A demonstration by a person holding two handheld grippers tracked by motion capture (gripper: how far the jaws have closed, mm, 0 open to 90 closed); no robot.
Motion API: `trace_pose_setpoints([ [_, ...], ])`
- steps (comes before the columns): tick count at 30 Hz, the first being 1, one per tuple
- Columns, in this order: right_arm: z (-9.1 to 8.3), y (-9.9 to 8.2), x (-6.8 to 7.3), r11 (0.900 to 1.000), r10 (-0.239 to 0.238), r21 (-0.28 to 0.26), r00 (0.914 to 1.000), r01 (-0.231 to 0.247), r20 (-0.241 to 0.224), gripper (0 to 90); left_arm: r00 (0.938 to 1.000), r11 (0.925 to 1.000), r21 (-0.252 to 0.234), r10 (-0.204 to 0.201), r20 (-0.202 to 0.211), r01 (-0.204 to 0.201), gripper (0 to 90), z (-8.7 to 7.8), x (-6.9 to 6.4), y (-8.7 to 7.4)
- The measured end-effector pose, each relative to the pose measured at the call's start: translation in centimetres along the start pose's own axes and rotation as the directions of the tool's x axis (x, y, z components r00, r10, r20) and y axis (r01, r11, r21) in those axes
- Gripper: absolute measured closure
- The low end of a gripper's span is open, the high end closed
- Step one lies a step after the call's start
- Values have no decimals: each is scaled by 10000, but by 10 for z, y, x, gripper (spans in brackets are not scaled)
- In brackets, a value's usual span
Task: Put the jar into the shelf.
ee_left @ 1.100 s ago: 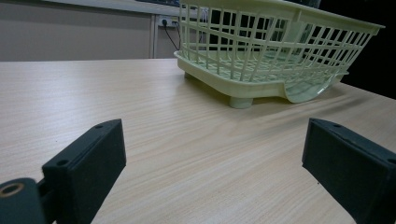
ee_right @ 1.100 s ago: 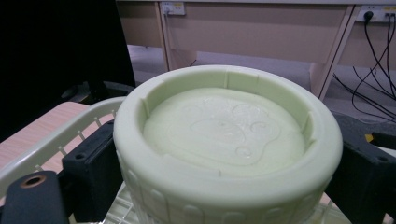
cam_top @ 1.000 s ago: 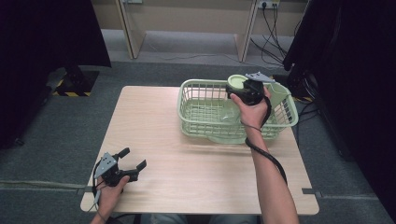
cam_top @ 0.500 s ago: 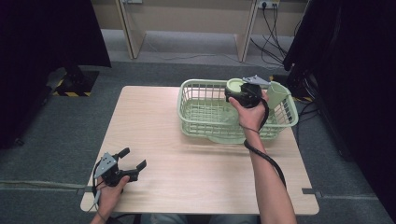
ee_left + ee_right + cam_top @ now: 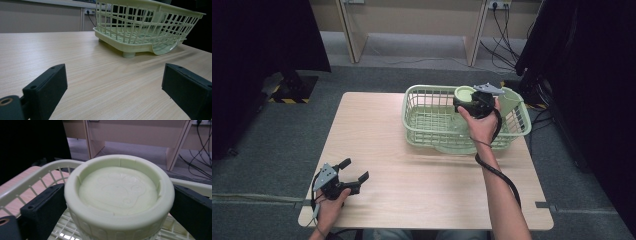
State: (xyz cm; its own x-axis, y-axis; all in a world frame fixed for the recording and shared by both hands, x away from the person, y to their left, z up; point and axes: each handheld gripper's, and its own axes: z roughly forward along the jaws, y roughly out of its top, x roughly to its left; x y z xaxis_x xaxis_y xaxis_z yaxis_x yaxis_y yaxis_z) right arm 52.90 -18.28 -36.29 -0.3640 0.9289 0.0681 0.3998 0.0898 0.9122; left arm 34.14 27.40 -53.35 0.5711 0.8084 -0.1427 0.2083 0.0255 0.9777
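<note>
Cup clamped upside down, apparently, in right gripper above basket; left gripper wide open, empty, near table edge.

Black claws, grey triangular plates.

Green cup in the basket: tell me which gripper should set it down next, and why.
Right. The right gripper already clamps the green cup over the basket. The left gripper sits open at the table's near left corner, holding nothing.
</note>
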Motion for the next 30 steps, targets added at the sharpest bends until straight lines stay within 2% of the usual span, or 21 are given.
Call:
trace_pose_setpoints([
  [4,-9,-1,0,10000,49,-64,9994,-51,-342,12,10000,10000,9,-6,2,6,56,0,0,0],
  [9,-20,-8,-2,9998,139,-144,9990,-145,-425,10,10000,10000,1,13,-11,-13,56,0,0,0],
  [15,-32,-18,-4,9996,197,-163,9971,-209,-736,10,10000,10000,8,13,-17,-13,56,0,0,0],
  [20,-42,-27,-3,9997,147,-157,9966,-160,-817,10,10000,10000,-13,-9,-24,9,56,0,0,0],
  [24,-55,-37,-4,9990,132,-412,9960,-169,-884,10,10000,10000,2,19,-31,-19,56,0,0,0],
  [30,-75,-53,-3,9987,15,-512,9949,-66,-1004,10,10000,10000,1,27,-39,-27,56,0,0,0],
])
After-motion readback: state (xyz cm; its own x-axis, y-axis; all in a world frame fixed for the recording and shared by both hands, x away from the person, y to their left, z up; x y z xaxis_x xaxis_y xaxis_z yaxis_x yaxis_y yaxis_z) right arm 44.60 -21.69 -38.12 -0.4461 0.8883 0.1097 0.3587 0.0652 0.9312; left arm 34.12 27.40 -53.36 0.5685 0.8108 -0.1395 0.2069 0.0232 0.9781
